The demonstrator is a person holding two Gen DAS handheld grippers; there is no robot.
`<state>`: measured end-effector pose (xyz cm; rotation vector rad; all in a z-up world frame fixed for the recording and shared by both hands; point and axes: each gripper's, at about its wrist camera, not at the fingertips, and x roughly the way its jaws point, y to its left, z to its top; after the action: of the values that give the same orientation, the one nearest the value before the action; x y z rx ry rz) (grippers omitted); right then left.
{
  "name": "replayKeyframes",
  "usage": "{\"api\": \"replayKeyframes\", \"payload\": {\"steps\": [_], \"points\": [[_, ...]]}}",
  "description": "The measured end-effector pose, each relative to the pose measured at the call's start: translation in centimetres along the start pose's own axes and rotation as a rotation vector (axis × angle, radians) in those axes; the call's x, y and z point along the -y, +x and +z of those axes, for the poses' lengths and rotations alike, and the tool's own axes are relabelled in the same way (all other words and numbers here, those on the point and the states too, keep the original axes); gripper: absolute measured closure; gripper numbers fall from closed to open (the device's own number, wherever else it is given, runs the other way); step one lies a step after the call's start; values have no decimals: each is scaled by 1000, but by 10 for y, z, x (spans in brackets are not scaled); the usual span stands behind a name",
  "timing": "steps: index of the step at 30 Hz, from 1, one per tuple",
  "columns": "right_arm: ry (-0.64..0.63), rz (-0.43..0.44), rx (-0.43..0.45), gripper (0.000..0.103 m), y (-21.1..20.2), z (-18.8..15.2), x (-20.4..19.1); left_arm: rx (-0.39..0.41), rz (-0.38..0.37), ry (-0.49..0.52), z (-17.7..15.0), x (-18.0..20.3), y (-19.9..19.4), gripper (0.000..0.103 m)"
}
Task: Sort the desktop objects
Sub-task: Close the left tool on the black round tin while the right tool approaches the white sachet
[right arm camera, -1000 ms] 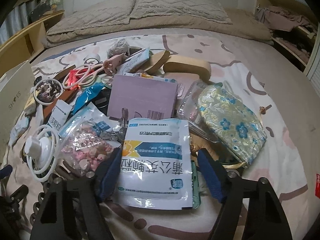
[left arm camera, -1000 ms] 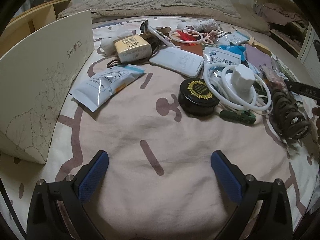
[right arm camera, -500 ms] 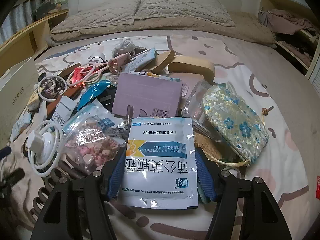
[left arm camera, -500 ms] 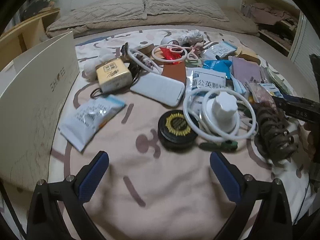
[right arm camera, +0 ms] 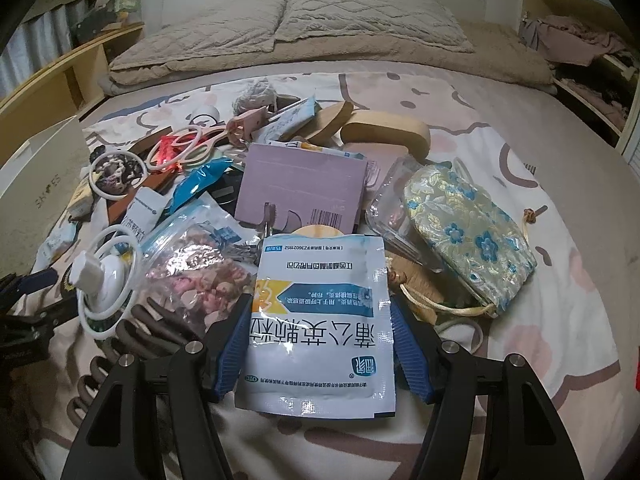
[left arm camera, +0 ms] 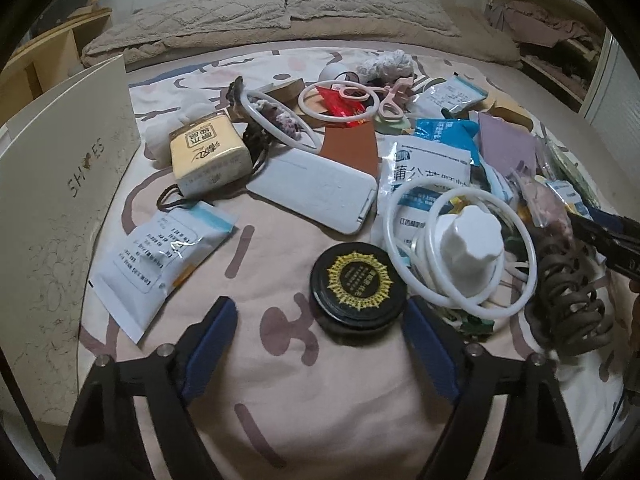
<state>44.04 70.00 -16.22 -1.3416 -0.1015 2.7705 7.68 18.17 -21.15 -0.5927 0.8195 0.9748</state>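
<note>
Many small objects lie on a bed sheet. My right gripper [right arm camera: 320, 316] is shut on a white and blue medicine sachet [right arm camera: 320, 320], its blue pads against both side edges. My left gripper [left arm camera: 318, 318] is open and empty, its fingers either side of a round black tin with a gold label [left arm camera: 358, 282], which lies just ahead. A white plug with coiled white cable [left arm camera: 468, 248] sits right of the tin. A second white sachet [left arm camera: 160, 256] lies to the left.
A white shoe box [left arm camera: 52, 200] stands at the left. A white flat case [left arm camera: 316, 190], a yellow tissue pack [left arm camera: 208, 152], a brown hair claw [left arm camera: 568, 292], a purple card [right arm camera: 300, 188] and a floral pouch [right arm camera: 468, 232] lie among the clutter. Pillows [right arm camera: 288, 28] are behind.
My right gripper's fingers have closed in on the sachet's sides. My left gripper has moved forward and right toward the black tin and narrowed a little.
</note>
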Motion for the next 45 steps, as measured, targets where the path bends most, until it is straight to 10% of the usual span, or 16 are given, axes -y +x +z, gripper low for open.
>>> {"api": "replayKeyframes", "payload": {"steps": [11,45], "points": [[46,31,-14,36,-29,-26,14,2,-124,153,-1,4,-7,57],[98,-74,-127,36,-48,-80,48,-50,-376,431,3,1,-3,53]]}}
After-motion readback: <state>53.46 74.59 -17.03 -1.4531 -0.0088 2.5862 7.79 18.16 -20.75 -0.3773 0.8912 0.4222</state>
